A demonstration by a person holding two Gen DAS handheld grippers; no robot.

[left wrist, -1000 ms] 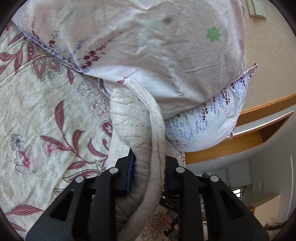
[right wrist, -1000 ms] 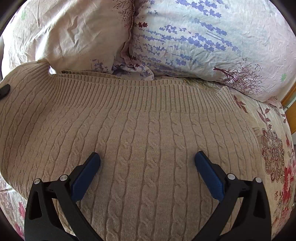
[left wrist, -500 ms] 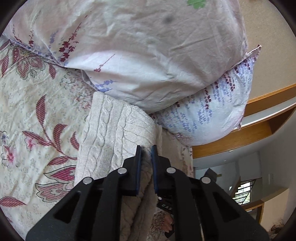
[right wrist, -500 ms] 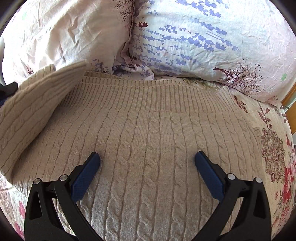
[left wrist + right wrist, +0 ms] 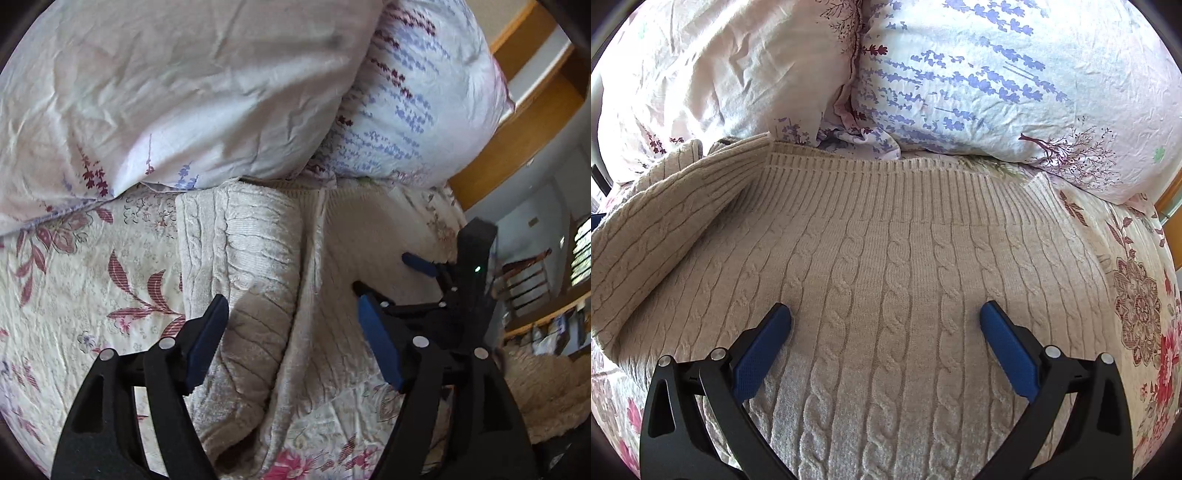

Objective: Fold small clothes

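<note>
1. The left gripper [image 5: 291, 332] is spread wide and grasps nothing; its blue pads [image 5: 205, 343] hang at the lower middle of the left wrist view, over the folded-in flap of the sweater [image 5: 240, 280].
2. The right gripper [image 5: 884, 334] is also wide apart and released, its pads [image 5: 762, 350] set low in the right wrist view, on or just above the cable knit; contact cannot be told.
3. The sweater [image 5: 886, 266] lies on the floral bedspread [image 5: 1141, 295], its ribbed hem near the pillows [image 5: 960, 74] at the top of the frame, its left edge turned over onto the body.
4. The sweater's lower part is cut off by the bottom of both frames; the left wrist view is blurred.
5. The right gripper [image 5: 421, 280] shows at the right of the left wrist view.
</note>
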